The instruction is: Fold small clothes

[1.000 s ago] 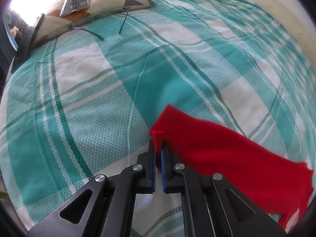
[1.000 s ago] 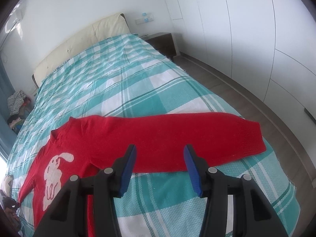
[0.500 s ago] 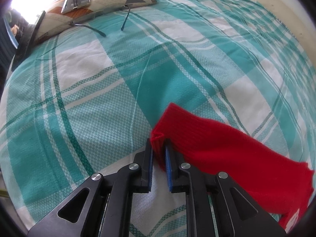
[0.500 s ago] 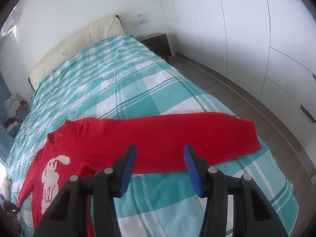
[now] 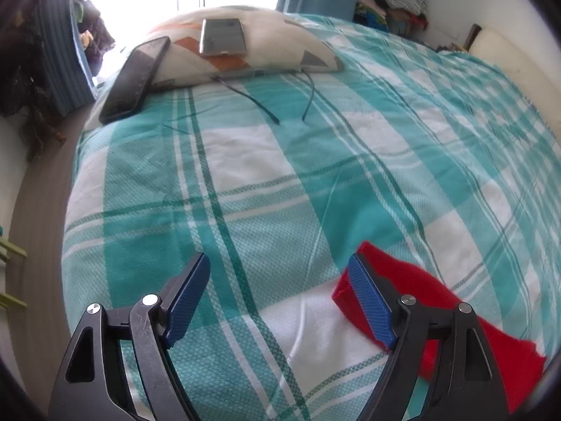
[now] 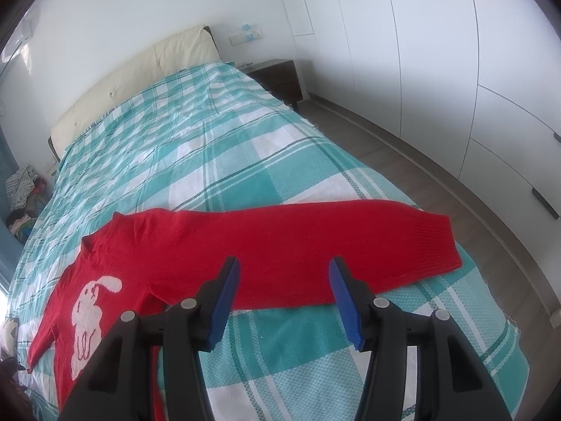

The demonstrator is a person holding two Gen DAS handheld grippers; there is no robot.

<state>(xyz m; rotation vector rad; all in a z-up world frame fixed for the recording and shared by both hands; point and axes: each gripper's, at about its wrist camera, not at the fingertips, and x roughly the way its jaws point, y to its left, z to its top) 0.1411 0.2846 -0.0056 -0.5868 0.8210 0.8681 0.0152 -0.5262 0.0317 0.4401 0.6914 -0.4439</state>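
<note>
We are holding two grippers above a bed covered in a teal and white checked bedspread [image 5: 315, 182].

Nearest to us in the left wrist view, the left gripper [image 5: 280, 298] is hanging over the bedspread with its jaws opening wide. Nothing is sitting between its blue pads [image 5: 186, 298]. The cuff end of a red sleeve [image 5: 420, 287] is lying flat on the bedspread just behind the right-hand pad, partly hidden by that finger, and we cannot tell whether the two are touching.

In the right wrist view, the right gripper [image 6: 284, 298] is hovering with its jaws at a middling spread and opening slightly, gripping nothing. Just beyond its pads, a small red sweater [image 6: 245, 242] is lying spread out on the bed, one long sleeve stretching toward the right edge of the mattress. A white animal figure [image 6: 87, 312] is showing on its chest at the lower left.

Farther off in the left wrist view, a patterned pillow [image 5: 273, 35] is resting at the edge of the bed. A phone [image 5: 222, 37] is lying on top of it, and a dark flat device [image 5: 135, 77] is leaning against its left side. Two thin dark cables [image 5: 308, 98] are trailing from under the pillow onto the bedspread.

Farthest away in the right wrist view, we are seeing a cream headboard [image 6: 140, 77], a dark bedside table [image 6: 280, 77] and white wardrobe doors [image 6: 438, 52].
</note>
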